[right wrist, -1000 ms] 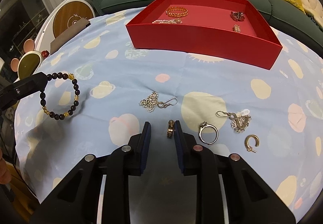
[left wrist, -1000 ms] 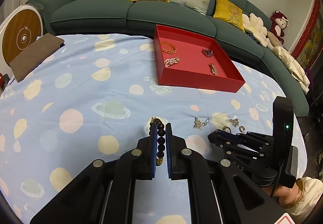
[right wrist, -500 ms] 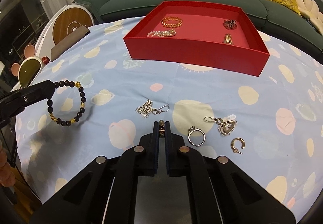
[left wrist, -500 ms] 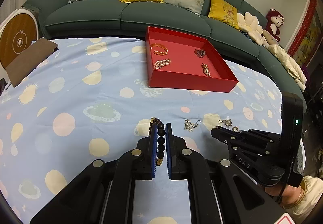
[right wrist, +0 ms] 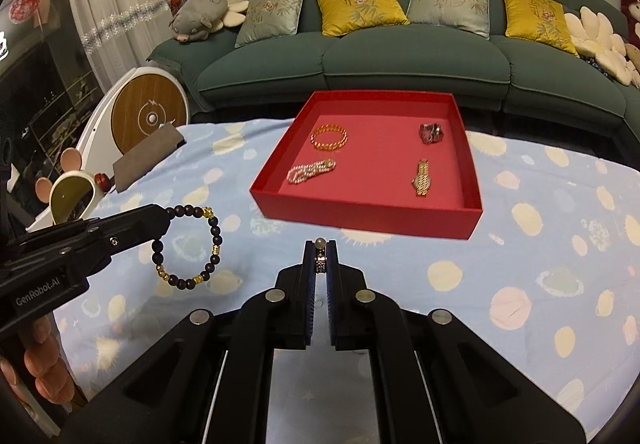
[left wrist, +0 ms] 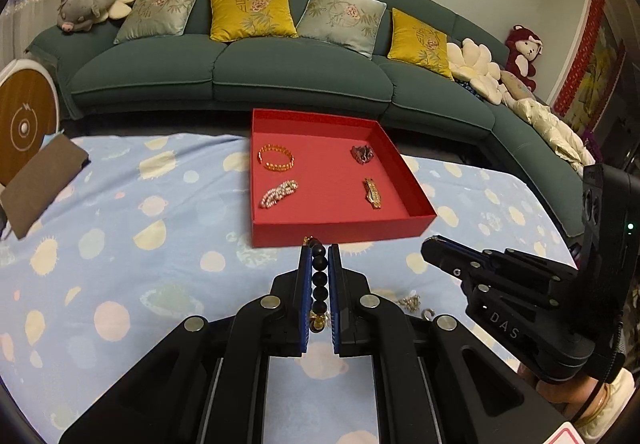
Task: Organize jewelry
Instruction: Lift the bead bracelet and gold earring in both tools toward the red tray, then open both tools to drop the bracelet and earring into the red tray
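Left wrist view: left gripper (left wrist: 319, 276) jaws clamp a dark beaded bracelet (left wrist: 320, 286) just short of the red tray (left wrist: 340, 232). Right gripper (right wrist: 320, 264) jaws pinch a ring (right wrist: 320, 254), likewise near the tray's front wall above the spotted tablecloth (right wrist: 520, 264).

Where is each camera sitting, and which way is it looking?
Left wrist: sits on the left gripper, looking along its fingers at the red tray and sofa; it holds a bead bracelet, and the right gripper shows at right.
Right wrist: sits on the right gripper, facing the same tray and sofa; it holds a ring, and the left gripper shows at left.
Both see the tray, sofa and bracelet.
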Tool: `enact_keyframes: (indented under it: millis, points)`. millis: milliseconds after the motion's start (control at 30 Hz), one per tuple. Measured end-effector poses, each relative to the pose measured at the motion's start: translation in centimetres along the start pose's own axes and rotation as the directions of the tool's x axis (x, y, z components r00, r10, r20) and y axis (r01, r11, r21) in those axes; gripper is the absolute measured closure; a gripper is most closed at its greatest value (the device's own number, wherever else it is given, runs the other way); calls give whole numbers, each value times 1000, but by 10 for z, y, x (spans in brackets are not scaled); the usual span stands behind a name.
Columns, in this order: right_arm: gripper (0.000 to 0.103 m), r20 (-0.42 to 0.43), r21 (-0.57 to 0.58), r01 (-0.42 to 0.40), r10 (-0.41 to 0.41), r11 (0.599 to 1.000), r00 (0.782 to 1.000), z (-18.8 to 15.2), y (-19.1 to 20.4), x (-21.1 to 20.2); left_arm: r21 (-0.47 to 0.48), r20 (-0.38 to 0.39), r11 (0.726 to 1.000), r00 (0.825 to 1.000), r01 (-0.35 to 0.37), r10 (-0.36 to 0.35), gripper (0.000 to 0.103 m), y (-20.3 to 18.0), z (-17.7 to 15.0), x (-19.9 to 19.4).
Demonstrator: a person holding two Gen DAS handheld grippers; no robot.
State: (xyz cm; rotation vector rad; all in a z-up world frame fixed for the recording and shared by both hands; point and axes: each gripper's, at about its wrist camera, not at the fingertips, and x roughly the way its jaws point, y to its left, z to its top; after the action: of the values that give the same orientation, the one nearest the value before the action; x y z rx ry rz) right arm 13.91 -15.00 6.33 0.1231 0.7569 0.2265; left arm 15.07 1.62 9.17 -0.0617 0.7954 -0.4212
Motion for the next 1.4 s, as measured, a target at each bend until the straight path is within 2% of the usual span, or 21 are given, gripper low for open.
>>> enact_keyframes:
  millis: [167,367,567,833,933,1000,1033,1067,1167,1267,1400]
  points:
    - [99,26,-8,50,-50,999,998,31,-16,5,-42,15,997,998,58,-57,97,-8,38,26]
    - [99,5,75,60,-60,995,998,60,-56,33,-27,-38,999,999,36,-37,97,-13,55,76]
    - [99,-52,137,60,-53,989,997,63,-81,68,-81,-83,997,997,-4,-3,97,2,61,122]
    - [99,-113,96,60,-49,994,992,62,-76,113,-110,-126,994,992,-10,-4,97,12,62,156]
    - [99,-135,88,61,-48,994,990,62,-75,128,-124,-138,992,990,0,-17,97,14,61,164]
    - [99,-152,85,65,-52,994,987,60,-77,138,-156,-124,988,992,-10,-9,93,20,62,166]
    - [97,-160,89,61,-46,994,986,59,-79,141,-169,-119,985,993,-14,-7,90,22,63,166]
    - [96,-161,94,65,-49,993,986,58,-81,143,-181,-115,983,993,-26,5,82,25,63,165]
    - [89,-143,103,75,-59,992,988,59,-88,140,-190,-81,978,994,-85,70,71,30,66,158]
    - [76,-103,130,73,-60,989,993,64,-95,128,-187,-65,975,992,-121,111,70,33,70,150]
    - [76,-54,163,62,-54,985,997,71,-101,108,-237,-47,965,994,-110,102,70,39,74,134]
